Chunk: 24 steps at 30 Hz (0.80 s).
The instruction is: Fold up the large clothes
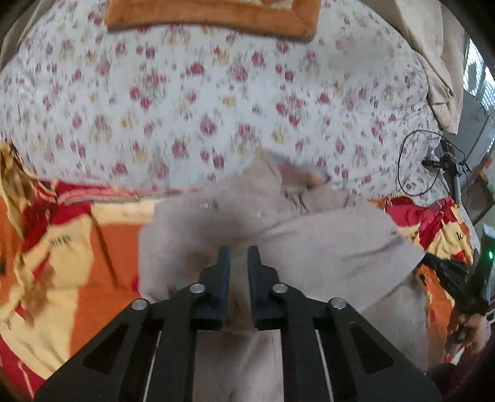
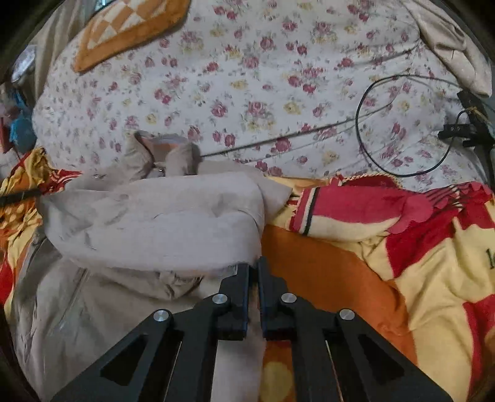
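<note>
Two tongs pinch a beige garment on the bed

Both tongs are nearly closed on cloth. The left tongs [image 1: 238, 256] sit over the middle of the beige garment [image 1: 278, 241] with only a narrow slit between the fingers; that view is blurred, so I cannot tell how much fabric they hold. The right tongs [image 2: 254, 269] grip the garment's [image 2: 161, 228] right-hand edge, a thin fold of beige cloth showing between the fingers.

Little writing is readable: dark letters on the yellow part of the red, orange and yellow blanket [image 2: 417, 278] run off the right edge of the right wrist view, too cut off to make out.

The garment lies bunched on the blanket, its collar end reaching onto the floral sheet [image 2: 263, 77]. Its right edge ends just beside bare orange blanket. Beyond it the sheet is mostly open, apart from a looped black cable [image 2: 402, 123] at the right and an orange checked cushion [image 2: 123, 27] at the far left.
</note>
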Tool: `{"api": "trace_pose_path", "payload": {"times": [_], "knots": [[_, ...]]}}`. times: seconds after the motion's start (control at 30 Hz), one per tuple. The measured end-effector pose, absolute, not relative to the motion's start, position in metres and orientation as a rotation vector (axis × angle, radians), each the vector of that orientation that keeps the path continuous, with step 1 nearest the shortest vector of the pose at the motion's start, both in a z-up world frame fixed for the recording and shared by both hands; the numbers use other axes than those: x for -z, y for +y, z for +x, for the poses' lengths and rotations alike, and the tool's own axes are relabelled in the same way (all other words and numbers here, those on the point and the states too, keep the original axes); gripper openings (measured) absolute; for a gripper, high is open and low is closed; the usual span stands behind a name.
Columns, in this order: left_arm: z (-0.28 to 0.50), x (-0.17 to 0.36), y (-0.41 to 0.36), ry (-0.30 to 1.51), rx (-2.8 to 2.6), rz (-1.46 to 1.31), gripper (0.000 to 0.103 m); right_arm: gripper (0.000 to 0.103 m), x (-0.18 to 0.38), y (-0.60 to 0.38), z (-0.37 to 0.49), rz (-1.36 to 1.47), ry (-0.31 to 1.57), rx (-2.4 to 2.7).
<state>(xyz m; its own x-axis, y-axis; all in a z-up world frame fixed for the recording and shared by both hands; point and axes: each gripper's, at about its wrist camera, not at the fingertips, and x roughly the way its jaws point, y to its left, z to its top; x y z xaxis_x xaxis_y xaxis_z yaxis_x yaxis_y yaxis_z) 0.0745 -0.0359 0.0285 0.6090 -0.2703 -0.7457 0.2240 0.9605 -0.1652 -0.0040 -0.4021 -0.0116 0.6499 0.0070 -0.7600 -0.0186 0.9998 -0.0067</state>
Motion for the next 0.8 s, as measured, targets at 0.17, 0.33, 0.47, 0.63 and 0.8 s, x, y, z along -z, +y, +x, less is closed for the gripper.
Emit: {"api": "trace_pose_path", "payload": {"times": [0.17,0.33,0.47,0.63,0.8], "knots": [[0.084,-0.028,-0.021,0.893,0.266,-0.107,0.009,0.064,0.010,-0.395,-0.007,-0.070,0.838,-0.016],[0.080,-0.005,-0.012,0.950,0.255,-0.176,0.067,0.003,0.028,-0.400,0.020,0.012,0.901,0.004],[0.080,0.007,-0.008,0.983,0.261,-0.226,0.067,0.000,0.001,-0.418,-0.006,0.084,0.804,0.043],[0.078,0.022,-0.012,1.029,0.277,-0.244,0.068,0.000,0.003,-0.440,-0.046,0.128,0.852,0.072],[0.076,0.021,-0.003,1.034,0.284,-0.325,0.084,0.061,0.006,-0.418,-0.042,0.066,0.861,-0.003]]}}
